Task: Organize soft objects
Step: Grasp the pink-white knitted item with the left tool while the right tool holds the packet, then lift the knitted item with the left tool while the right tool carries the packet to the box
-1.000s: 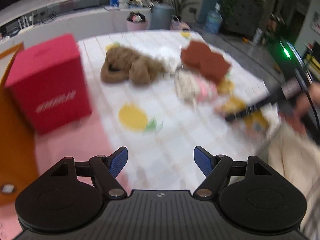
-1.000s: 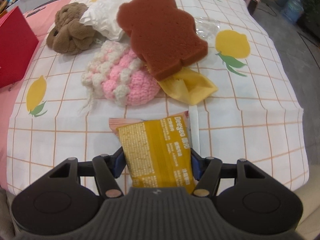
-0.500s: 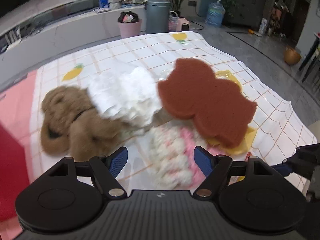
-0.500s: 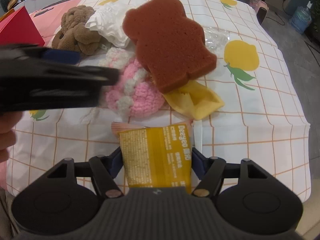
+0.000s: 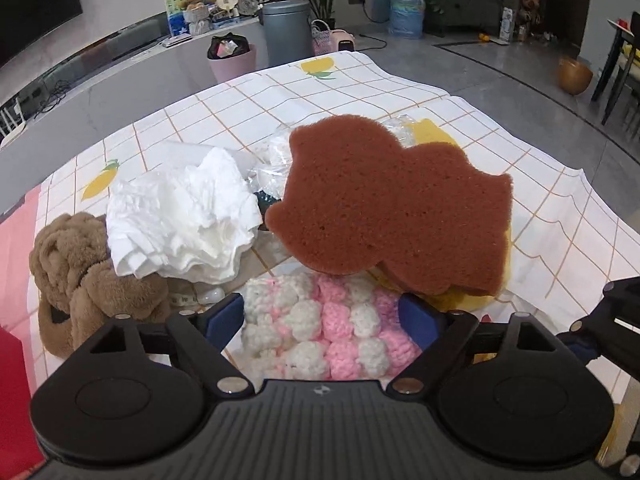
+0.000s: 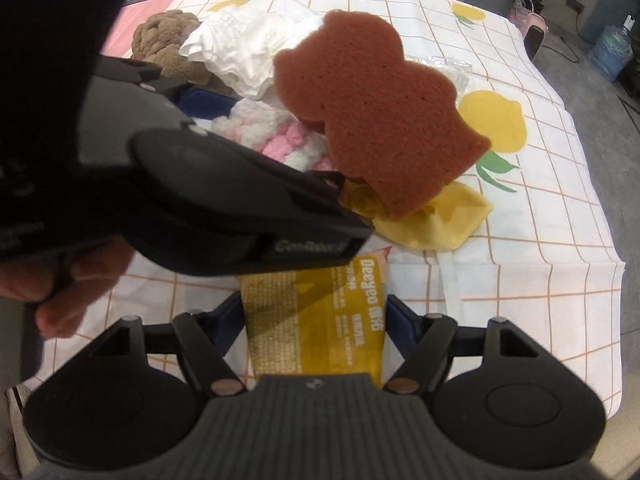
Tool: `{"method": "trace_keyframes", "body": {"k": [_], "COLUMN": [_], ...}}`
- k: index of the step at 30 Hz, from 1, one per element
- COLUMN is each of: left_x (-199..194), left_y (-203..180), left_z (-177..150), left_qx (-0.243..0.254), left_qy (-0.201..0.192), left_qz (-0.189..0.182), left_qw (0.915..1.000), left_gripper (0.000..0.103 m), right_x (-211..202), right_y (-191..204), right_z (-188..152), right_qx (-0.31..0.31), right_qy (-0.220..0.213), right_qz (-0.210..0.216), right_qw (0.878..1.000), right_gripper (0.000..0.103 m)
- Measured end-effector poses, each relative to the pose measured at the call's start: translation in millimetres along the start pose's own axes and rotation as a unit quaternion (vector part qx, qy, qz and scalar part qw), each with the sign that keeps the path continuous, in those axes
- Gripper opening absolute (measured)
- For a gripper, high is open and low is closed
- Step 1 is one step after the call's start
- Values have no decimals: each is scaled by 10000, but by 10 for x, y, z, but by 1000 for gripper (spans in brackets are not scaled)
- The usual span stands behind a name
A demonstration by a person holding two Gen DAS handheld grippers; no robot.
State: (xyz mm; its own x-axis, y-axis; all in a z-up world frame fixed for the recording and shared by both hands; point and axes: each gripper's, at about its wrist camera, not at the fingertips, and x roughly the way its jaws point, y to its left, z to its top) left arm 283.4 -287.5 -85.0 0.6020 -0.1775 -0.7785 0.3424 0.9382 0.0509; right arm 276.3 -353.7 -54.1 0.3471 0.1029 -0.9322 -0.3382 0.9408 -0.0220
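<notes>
1. Checked tablecloth (image 5: 360, 92) with lemon prints fills both views.
2. Brown bear-shaped sponge (image 5: 396, 208), frame centre, overlaps pink-and-white crochet piece (image 5: 328, 332) and yellow cloth (image 6: 440, 220).
3. White crumpled cloth (image 5: 180, 220), centre left, leans on brown plush toy (image 5: 80, 276) at left edge.
4. My left gripper (image 5: 322, 316), bottom centre: jaws spreading wide, crochet piece between them, pads not pressing.
5. My right gripper (image 6: 316, 320), bottom centre: yellow snack packet (image 6: 316, 320) between the pads, seemingly pinched.
</notes>
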Motion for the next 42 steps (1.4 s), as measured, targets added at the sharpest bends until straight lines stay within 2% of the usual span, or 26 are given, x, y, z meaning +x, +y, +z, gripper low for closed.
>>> {"method": "trace_keyframes", "body": {"k": [2, 4, 7, 9, 11, 16, 20, 23, 25, 26, 27, 28, 30, 31, 33, 36, 39, 42], "left_x": [-6, 1, -18, -53, -123, -330, -547, -680, -734, -747, -750, -753, -764, -770, -785, -743, -695, -632], "left_y": [25, 64, 81, 91, 139, 362, 671, 855, 945, 982, 1011, 1020, 1006, 992, 951, 836, 655, 556], "left_z": [-12, -7, -15, -40, -98, -303, -453, -570, -646, -677, -694, -706, -710, -702, -703, -663, -658, -670], "left_qx": [-40, -29, 50, 32, -141, -303, -687, -795, -782, -735, -645, -531, -371, -346, -360, -163, 264, 517], "left_qy": [-17, -53, -159, -179, -180, -128, 93, 186, 188, 159, 126, 100, 42, -1, -103, 38, 69, 128], "left_qz": [-64, -201, -229, -203, -151, 50, -22, 41, 32, -44, -106, -103, -35, 28, 23, -140, 16, 18], "left_qw": [10000, 9998, 9996, 9996, 9996, 9994, 9976, 9967, 9968, 9972, 9978, 9985, 9993, 9994, 9993, 9998, 9996, 9986], "left_gripper": [102, 96, 82, 69, 64, 56, 45, 43, 43, 48, 60, 66, 86, 92, 94, 98, 101, 103], "right_x": [-1, -1, -1, 1, 0, -2, 25, 17, 19, 12, 12, 13, 14, 12, 5, 4, 4, 4], "right_y": [0, -1, 2, 1, 0, 1, 15, 12, 27, 26, 24, 25, 24, 23, 18, 15, 14, 15], "right_z": [-1, -2, -3, 8, 14, 31, 45, 10, -5, -14, -14, -7, -7, -10, -13, -13, -9, -10], "right_qx": [4, 3, -6, -12, -15, 6, 34, 55, 63, 65, 64, 67, 68, 67, 62, 58, 54, 56], "right_qy": [0, -2, -6, -1, -4, -25, -51, -64, -71, -76, -80, -84, -98, -107, -120, -112, -109, -112], "right_qz": [-2, -2, 0, 4, 4, -4, -20, -32, -41, -42, -43, -44, -46, -46, -46, -44, -41, -43], "right_qw": [10000, 10000, 10000, 10000, 10000, 10000, 10000, 10000, 9999, 9999, 9999, 9999, 9999, 9999, 9999, 9999, 9999, 9999], "right_gripper": [73, 73, 73, 73, 73, 73, 73, 74, 74, 74, 74, 74, 74, 74, 74, 74, 74, 74]}}
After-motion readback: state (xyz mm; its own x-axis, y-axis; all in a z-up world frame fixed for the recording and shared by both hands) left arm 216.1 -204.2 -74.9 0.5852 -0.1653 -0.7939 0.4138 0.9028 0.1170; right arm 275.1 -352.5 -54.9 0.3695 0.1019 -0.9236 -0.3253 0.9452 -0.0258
